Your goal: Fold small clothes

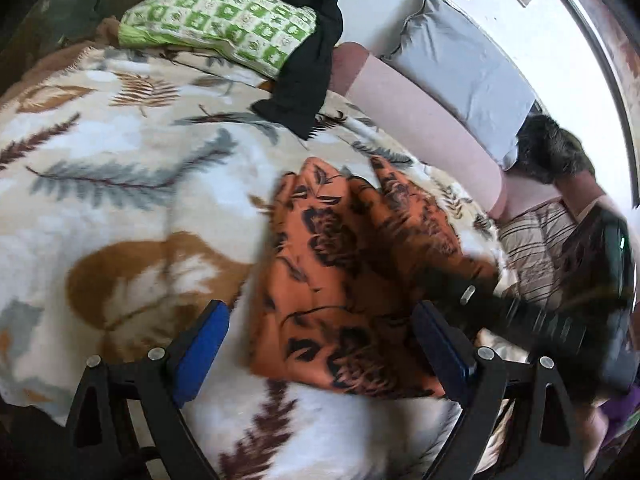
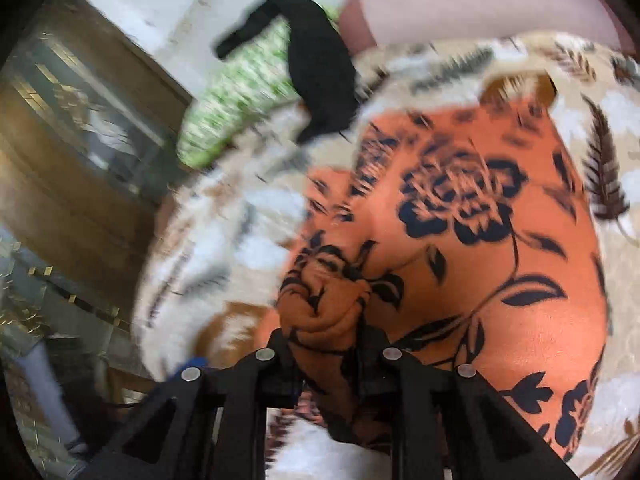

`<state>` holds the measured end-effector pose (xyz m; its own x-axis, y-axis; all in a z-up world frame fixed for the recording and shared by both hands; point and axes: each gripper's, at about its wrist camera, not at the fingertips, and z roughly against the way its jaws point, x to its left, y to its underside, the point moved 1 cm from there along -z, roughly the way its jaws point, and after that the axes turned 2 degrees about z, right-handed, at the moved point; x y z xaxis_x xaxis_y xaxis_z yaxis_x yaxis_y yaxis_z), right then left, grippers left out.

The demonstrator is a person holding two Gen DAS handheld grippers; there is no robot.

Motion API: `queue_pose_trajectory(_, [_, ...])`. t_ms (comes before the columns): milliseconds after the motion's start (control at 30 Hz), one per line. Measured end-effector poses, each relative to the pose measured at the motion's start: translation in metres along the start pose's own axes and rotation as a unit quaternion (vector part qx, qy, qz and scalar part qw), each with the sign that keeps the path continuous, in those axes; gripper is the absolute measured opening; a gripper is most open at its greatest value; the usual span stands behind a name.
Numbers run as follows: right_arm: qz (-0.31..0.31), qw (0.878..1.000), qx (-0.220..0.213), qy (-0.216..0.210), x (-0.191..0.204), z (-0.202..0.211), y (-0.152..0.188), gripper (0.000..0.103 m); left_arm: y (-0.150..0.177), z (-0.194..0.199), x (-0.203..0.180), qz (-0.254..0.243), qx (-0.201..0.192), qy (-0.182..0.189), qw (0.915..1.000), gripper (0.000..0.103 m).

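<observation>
Orange cloth printed with dark flowers [image 1: 344, 280] lies mid-bed on the fleecy cream blanket with fern and leaf print [image 1: 120, 168], well short of the head edge where a black garment [image 1: 308, 60] drapes over a green-checked pillow [image 1: 216, 24]. Right gripper [image 2: 326, 320] pinches a bunched corner of the cloth, lifted and blurred; left gripper [image 1: 320, 344] hangs spread wide, fingers either side of the near edge, holding nothing. Looks like a fold in progress; next, probably, carry that corner across and lay it square, left side pinning the cloth.
</observation>
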<state>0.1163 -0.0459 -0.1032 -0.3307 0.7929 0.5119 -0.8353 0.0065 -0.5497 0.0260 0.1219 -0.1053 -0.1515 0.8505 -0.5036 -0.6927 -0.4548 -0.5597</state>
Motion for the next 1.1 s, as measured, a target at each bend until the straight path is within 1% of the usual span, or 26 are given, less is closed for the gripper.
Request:
queue_pose_trajectory(33, [0.012, 1.000, 0.016, 0.003, 0.002, -0.005, 0.004, 0.032, -0.005, -0.004, 0.002, 0.010, 0.002, 0.007, 0.9999, 0.093])
queue_pose_trajectory(67, [0.020, 0.999, 0.045, -0.003, 0.001, -0.016, 0.008, 0.062, -0.008, -0.006, 0.005, 0.025, 0.004, 0.010, 0.9996, 0.093])
queue_pose_trajectory(100, [-0.002, 0.998, 0.059, 0.001, -0.012, -0.019, 0.015, 0.070, -0.010, -0.008, 0.007, 0.034, 0.008, 0.008, 0.9994, 0.093])
queue_pose_trajectory(133, [-0.022, 0.998, 0.052, -0.004, -0.022, -0.014, 0.020, 0.072, -0.012, -0.009, 0.009, 0.044, 0.012, 0.007, 0.9989, 0.093])
queue_pose_trajectory(167, [-0.049, 0.998, 0.029, -0.024, -0.036, 0.001, 0.027, 0.072, -0.013, -0.009, 0.009, 0.046, 0.012, 0.011, 0.9988, 0.093])
queue_pose_trajectory(200, [-0.059, 0.998, 0.015, -0.030, -0.042, 0.011, 0.030, 0.072, -0.013, -0.008, 0.007, 0.043, 0.010, 0.011, 0.9990, 0.093])
queue_pose_trajectory(233, [-0.071, 0.997, -0.002, -0.026, -0.052, 0.027, 0.035, 0.072, -0.014, -0.011, 0.002, 0.033, 0.012, 0.009, 0.9993, 0.093])
queue_pose_trajectory(333, [-0.089, 0.995, -0.034, -0.022, -0.070, 0.062, 0.044, 0.073, -0.012, -0.022, -0.015, 0.012, 0.023, 0.013, 0.9996, 0.093])
queue_pose_trajectory(400, [-0.098, 0.993, -0.061, -0.008, -0.083, 0.087, 0.051, 0.073, -0.011, -0.032, -0.026, -0.001, 0.031, 0.015, 0.9994, 0.093])
queue_pose_trajectory(433, [-0.105, 0.992, -0.072, -0.002, -0.089, 0.098, 0.054, 0.073, -0.008, -0.047, -0.032, -0.008, 0.053, 0.012, 0.9985, 0.093])
queue_pose_trajectory(500, [-0.120, 0.989, -0.091, 0.007, -0.102, 0.117, 0.058, 0.073, -0.001, -0.076, -0.033, 0.001, 0.104, 0.000, 0.9945, 0.092])
queue_pose_trajectory(533, [-0.127, 0.987, -0.095, 0.009, -0.107, 0.119, 0.059, 0.073, 0.001, -0.083, -0.033, 0.004, 0.113, -0.001, 0.9935, 0.089])
queue_pose_trajectory(567, [-0.134, 0.986, -0.095, 0.010, -0.112, 0.124, 0.061, 0.073, 0.002, -0.087, -0.034, -0.002, 0.115, -0.011, 0.9933, 0.064])
queue_pose_trajectory(600, [-0.141, 0.986, -0.092, 0.012, -0.120, 0.127, 0.062, 0.073, 0.001, -0.088, -0.038, -0.020, 0.119, -0.027, 0.9923, 0.029])
queue_pose_trajectory(667, [-0.149, 0.985, -0.088, 0.016, -0.130, 0.131, 0.067, 0.073, -0.003, -0.083, -0.043, -0.035, 0.120, -0.020, 0.9920, 0.017])
queue_pose_trajectory(700, [-0.152, 0.984, -0.086, 0.018, -0.130, 0.124, 0.063, 0.073, -0.005, -0.077, -0.048, -0.047, 0.111, -0.021, 0.9925, 0.014])
queue_pose_trajectory(767, [-0.158, 0.984, -0.078, 0.022, -0.136, 0.118, 0.062, 0.073, -0.012, -0.048, -0.067, -0.088, 0.057, -0.032, 0.9940, 0.014])
queue_pose_trajectory(800, [-0.158, 0.984, -0.075, 0.023, -0.138, 0.115, 0.060, 0.073, -0.015, -0.025, -0.080, -0.114, 0.017, -0.030, 0.9929, 0.014])
queue_pose_trajectory(867, [-0.158, 0.984, -0.075, 0.024, -0.141, 0.113, 0.058, 0.073, -0.013, 0.005, -0.091, -0.141, -0.036, -0.034, 0.9887, 0.014])
queue_pose_trajectory(900, [-0.157, 0.985, -0.074, 0.023, -0.142, 0.112, 0.057, 0.073, -0.010, 0.012, -0.091, -0.153, -0.056, -0.048, 0.9855, 0.014])
queue_pose_trajectory(933, [-0.155, 0.985, -0.071, 0.023, -0.141, 0.109, 0.056, 0.073, -0.003, 0.007, -0.080, -0.166, -0.066, -0.085, 0.9803, 0.014])
queue_pose_trajectory(967, [-0.153, 0.986, -0.063, 0.025, -0.141, 0.105, 0.054, 0.073, -0.001, -0.010, -0.064, -0.157, -0.036, -0.103, 0.9815, 0.014])
queue_pose_trajectory(1000, [-0.150, 0.987, -0.054, 0.025, -0.140, 0.100, 0.053, 0.073, 0.001, -0.031, -0.043, -0.127, 0.013, -0.108, 0.9859, 0.014])
queue_pose_trajectory(1033, [-0.147, 0.988, -0.044, 0.026, -0.139, 0.094, 0.050, 0.073, 0.006, -0.057, -0.014, -0.080, 0.072, -0.114, 0.9877, 0.014])
queue_pose_trajectory(1067, [-0.144, 0.989, -0.033, 0.029, -0.138, 0.087, 0.049, 0.073, 0.008, -0.061, -0.005, -0.072, 0.073, -0.109, 0.9887, 0.015])
queue_pose_trajectory(1100, [-0.140, 0.989, -0.029, 0.031, -0.135, 0.084, 0.048, 0.073, 0.008, -0.057, -0.007, -0.080, 0.062, -0.104, 0.9894, 0.015])
